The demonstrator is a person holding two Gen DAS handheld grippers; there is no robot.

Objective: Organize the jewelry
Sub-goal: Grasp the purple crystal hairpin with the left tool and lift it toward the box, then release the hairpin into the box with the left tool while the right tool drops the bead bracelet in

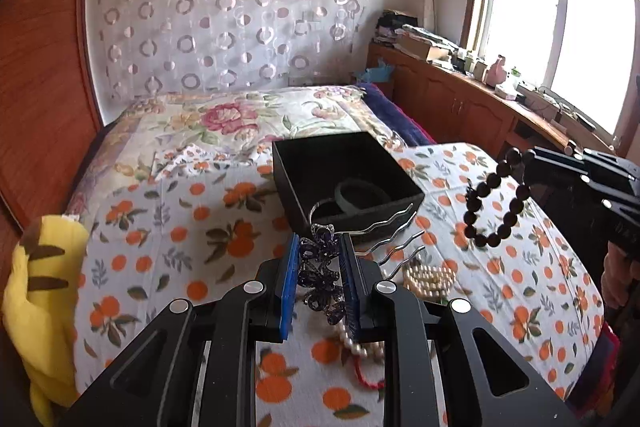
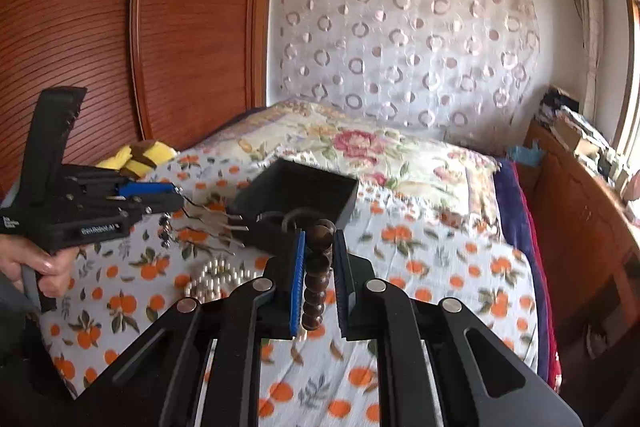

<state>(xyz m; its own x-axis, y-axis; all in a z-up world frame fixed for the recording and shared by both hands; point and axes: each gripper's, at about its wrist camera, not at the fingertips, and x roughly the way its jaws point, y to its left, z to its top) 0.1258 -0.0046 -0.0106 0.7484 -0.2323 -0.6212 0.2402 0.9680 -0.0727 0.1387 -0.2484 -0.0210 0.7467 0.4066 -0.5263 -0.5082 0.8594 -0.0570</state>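
Observation:
My left gripper (image 1: 320, 251) is shut on a purple jewelled hair comb (image 1: 320, 279); its silver prongs (image 1: 394, 241) point right, just in front of the black box (image 1: 296, 163). The box holds a dark bangle (image 1: 360, 195) and a silver ring. My right gripper (image 2: 318, 247) is shut on a dark wooden bead bracelet (image 2: 316, 279), held above the bed near the box (image 2: 320, 203). In the left wrist view the bracelet (image 1: 494, 203) hangs from the right gripper (image 1: 528, 159) right of the box. A pearl strand (image 1: 428, 279) lies on the sheet.
The bed has an orange-print sheet (image 1: 180, 227) and a floral quilt (image 1: 240, 115) behind. A yellow plush toy (image 1: 44, 291) sits at the left edge. A red cord (image 1: 366, 379) lies by the pearls. A wooden wardrobe (image 2: 120, 47) stands left, a cluttered cabinet (image 1: 460, 87) right.

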